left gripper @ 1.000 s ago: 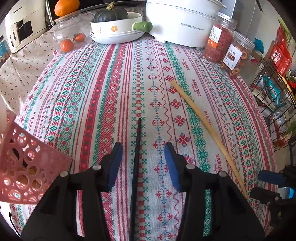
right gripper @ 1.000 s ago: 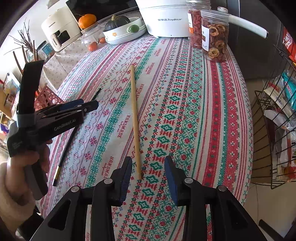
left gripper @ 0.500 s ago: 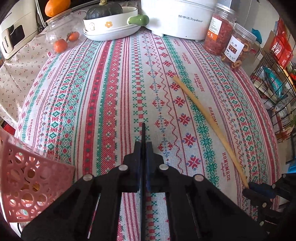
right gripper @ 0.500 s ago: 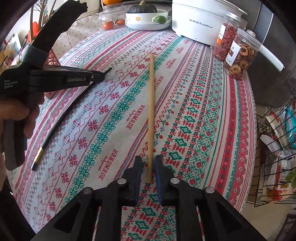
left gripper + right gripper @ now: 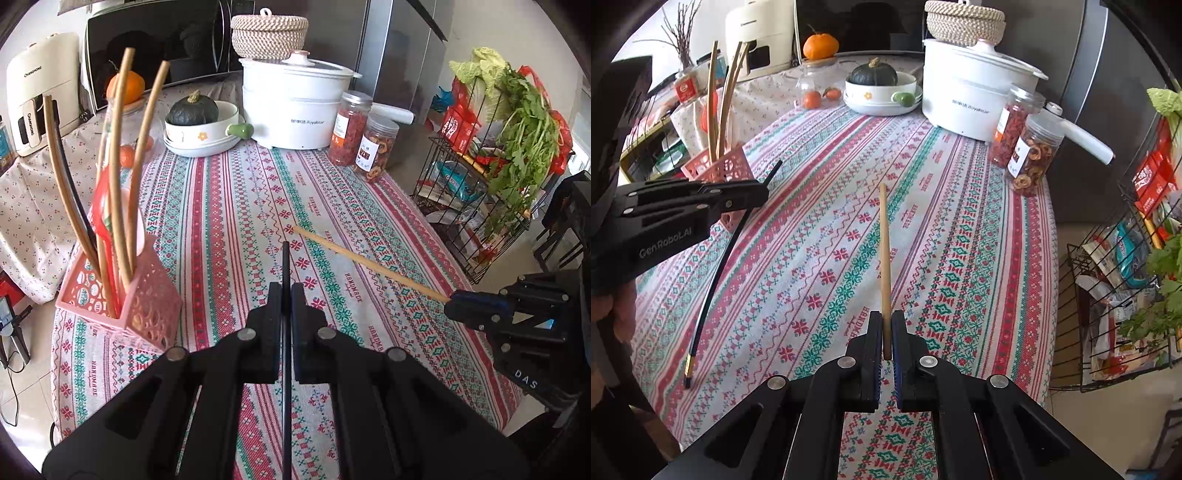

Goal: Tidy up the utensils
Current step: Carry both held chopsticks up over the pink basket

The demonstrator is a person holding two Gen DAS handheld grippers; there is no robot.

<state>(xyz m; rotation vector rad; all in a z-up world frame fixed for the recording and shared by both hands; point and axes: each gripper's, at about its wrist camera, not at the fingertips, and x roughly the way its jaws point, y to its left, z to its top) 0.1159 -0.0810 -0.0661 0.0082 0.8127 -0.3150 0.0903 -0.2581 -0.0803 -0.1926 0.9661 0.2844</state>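
L gripper (image 5: 285, 291) pinches a black chopstick (image 5: 285, 266) between its fingers, tip poking fwd, above the striped tablecloth (image 5: 221, 221). R gripper (image 5: 885, 332) pinches a wooden chopstick (image 5: 884, 251) likewise. Pink utensil basket (image 5: 147, 306) sits left of both.

Pretty clearly someone's home kitchen or dining corner. The tabletop (image 5: 229, 206) wears a striped folk-pattern cloth with "HANDMADE" woven into it, and it's crowded at the back with everyday cooking stuff: a white electric cooker (image 5: 295, 107), a woven lidded basket (image 5: 269, 31) on top of it, a green squash (image 5: 192, 110) sitting in a floral bowl (image 5: 207, 136), and two clear jars of dried snacks (image 5: 364, 140). There's a black microwave (image 5: 155, 48) behind, an orange (image 5: 126, 86) in front of it, and a fridge-like steel door (image 5: 399, 51). Off to the side a wire rack (image 5: 476, 206) holds leafy greens (image 5: 524, 122) and packaged groceries. A pink utensil holder (image 5: 144, 310) stuffed with chopsticks rounds it out.
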